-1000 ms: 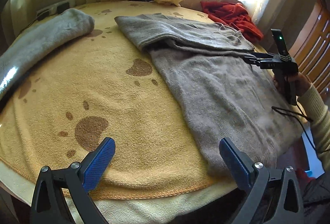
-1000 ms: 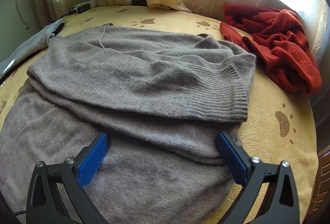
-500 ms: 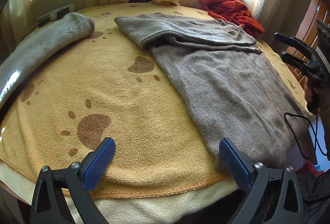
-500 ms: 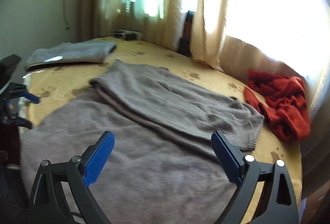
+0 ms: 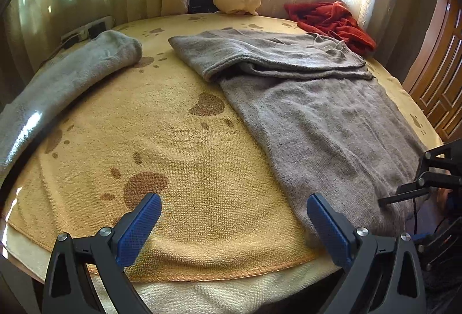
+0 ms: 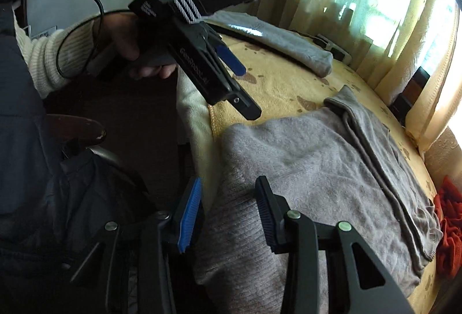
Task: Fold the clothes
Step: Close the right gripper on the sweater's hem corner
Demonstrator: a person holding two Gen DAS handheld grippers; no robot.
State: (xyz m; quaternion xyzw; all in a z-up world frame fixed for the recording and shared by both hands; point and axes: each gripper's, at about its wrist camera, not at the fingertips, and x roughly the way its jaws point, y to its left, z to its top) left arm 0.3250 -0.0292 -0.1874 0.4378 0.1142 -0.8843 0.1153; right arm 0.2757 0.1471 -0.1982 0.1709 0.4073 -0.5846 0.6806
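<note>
A grey sweater [image 5: 332, 126] lies on the yellow paw-print blanket [image 5: 173, 140], its upper part folded over. Its hem hangs over the bed's near edge. My left gripper [image 5: 232, 200] hovers open above the blanket's front edge, just left of the sweater, and holds nothing. In the right wrist view a hand [image 6: 130, 45] carries that left gripper [image 6: 242, 88]. My right gripper [image 6: 228, 215] is at the sweater [image 6: 332, 169] hem, jaws closing with the ribbed hem between them, the pads not visibly pressing. One of its fingers [image 5: 410, 192] shows at the right border.
A red garment [image 5: 332, 19] is bunched at the far right by the curtains. A folded grey cloth [image 5: 72, 77] lies along the left side, with a power strip [image 5: 86, 31] behind it. A wooden door [image 5: 441, 68] stands right. The person's dark clothing [image 6: 43, 169] fills the near side.
My right gripper swung from above the folded top of the sweater back to its hem at the bed's edge, rolled over, and its jaws narrowed. The left gripper stayed put.
</note>
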